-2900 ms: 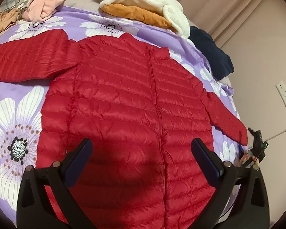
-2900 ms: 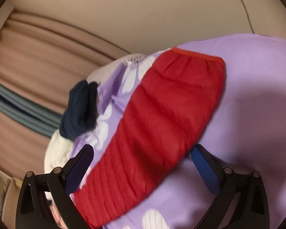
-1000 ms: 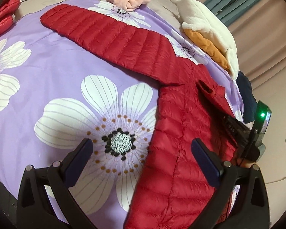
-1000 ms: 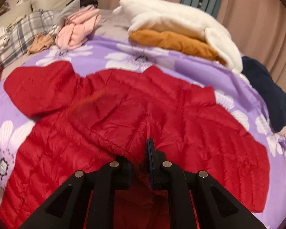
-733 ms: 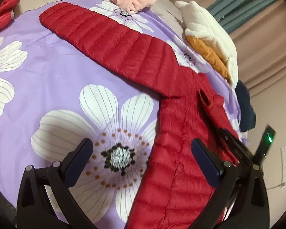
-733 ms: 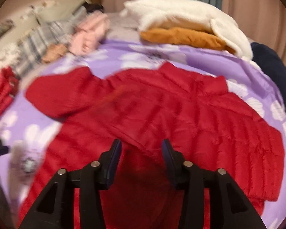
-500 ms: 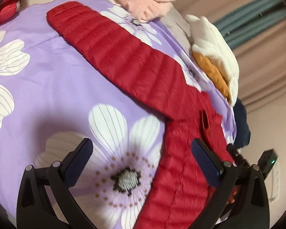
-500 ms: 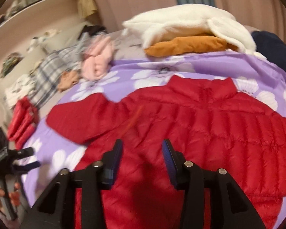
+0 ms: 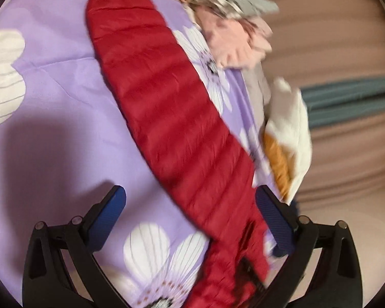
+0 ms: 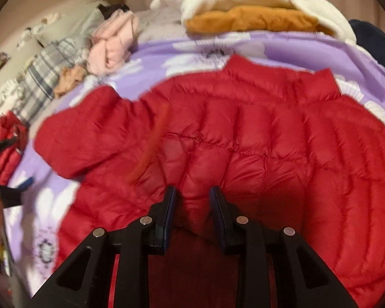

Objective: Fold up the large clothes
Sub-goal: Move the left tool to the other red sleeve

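Jacket: I see the red jacket (image 10: 256,138) spread on the purple bed cover (image 9: 54,82)
Right hand-held gripper (image 10: 192,195): narrow gap, just closing, jacket fold between pads
Left hand-held gripper (image 9: 192,213): wide open, empty, above the sleeve (image 9: 161,102)

Quilted red down jacket (image 10: 256,138) has slightly glossy, puffy cloth; the purple floral bedsheet (image 9: 64,82) looks smooth and matt.
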A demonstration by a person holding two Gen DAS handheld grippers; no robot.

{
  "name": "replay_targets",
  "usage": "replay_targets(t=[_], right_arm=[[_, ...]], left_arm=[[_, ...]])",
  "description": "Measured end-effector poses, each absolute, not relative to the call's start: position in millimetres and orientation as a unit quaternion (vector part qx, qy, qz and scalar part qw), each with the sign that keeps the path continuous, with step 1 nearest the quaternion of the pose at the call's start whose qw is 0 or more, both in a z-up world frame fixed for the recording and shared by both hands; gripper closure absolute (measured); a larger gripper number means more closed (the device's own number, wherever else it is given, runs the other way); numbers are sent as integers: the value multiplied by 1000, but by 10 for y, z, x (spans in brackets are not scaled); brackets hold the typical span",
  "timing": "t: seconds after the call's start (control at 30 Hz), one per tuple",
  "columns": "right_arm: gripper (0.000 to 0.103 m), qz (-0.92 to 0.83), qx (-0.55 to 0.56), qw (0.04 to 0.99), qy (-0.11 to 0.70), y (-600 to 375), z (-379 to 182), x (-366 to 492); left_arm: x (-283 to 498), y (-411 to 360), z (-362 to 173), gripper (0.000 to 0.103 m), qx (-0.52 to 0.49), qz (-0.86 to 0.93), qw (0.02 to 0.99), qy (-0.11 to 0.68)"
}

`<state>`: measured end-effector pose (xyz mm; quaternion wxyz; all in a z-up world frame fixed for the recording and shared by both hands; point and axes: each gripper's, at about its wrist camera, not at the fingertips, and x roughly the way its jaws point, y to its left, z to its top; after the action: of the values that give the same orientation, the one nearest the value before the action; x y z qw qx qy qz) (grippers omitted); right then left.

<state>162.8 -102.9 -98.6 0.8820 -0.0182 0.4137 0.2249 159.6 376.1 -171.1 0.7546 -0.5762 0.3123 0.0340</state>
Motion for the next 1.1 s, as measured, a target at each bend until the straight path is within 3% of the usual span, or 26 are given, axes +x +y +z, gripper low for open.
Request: replay_targets(t=[0.17,0.4,0.57,0.73,0.87,1.1], right_arm=[[72,271,-14,898,347,-1169,-557,1278],[72,289,6,902,319,-1318,-411,1036],[72,284,15,905,316,-1461,-451,867],[72,264,24,907,329,-1624,-543,860],[72,242,50,908,337,-1773,-592,855],[72,226,74,910,339,-1925,-622,759]], left_arm=[[1675,4062,-1872,3,-625,30,732,271],[1891,4304,-1925,4,-642,43,728,236],[2068,4451,-1986,12,-637,75,729,238],[2186,4462,-2010,78,-583,140,741,302],[2198,4375,-1847,91,-515,171,772,330],[2299,3816,-1120,94,-360,158,863,317]])
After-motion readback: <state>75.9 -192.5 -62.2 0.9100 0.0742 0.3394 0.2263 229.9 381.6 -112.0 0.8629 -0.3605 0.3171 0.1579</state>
